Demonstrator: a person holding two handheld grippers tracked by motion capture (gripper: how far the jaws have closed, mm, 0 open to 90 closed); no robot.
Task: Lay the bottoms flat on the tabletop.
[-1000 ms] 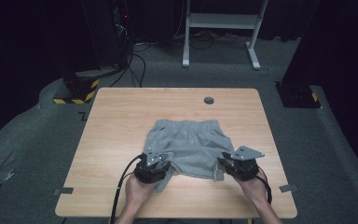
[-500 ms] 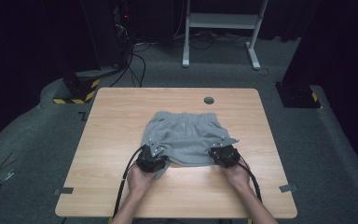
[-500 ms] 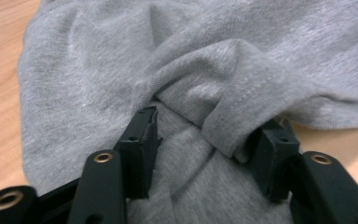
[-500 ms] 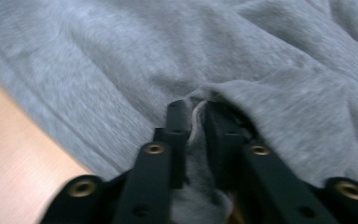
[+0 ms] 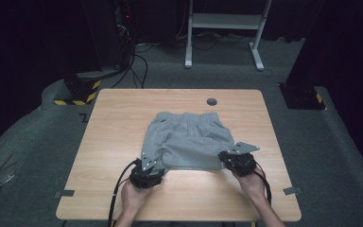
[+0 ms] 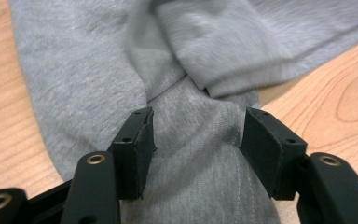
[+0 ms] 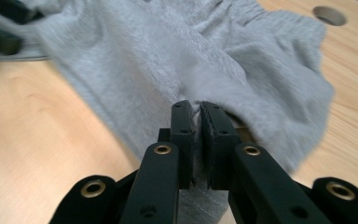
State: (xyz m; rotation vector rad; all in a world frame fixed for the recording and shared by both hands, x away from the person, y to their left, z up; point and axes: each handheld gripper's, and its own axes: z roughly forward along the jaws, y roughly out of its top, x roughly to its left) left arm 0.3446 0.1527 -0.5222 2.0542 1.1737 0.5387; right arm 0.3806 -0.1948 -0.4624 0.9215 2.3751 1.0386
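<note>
Grey shorts [image 5: 189, 139] lie flat mid-table; waistband at the far edge.

Light wood-grain table [image 5: 123, 123] with a round grommet hole [image 5: 211, 101] near its far edge, standing on grey carpet floor [image 5: 340, 156] in a dark room, with a white desk frame [image 5: 227, 21] beyond, loose black cables [image 5: 139, 59], and yellow-black striped bases [image 5: 78, 94] off the far-left corner.

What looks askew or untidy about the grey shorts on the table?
The grey shorts lie rumpled, not flat: at the left gripper a fold overlaps the near hem, and cloth bunches where the right gripper pinches it.
</note>
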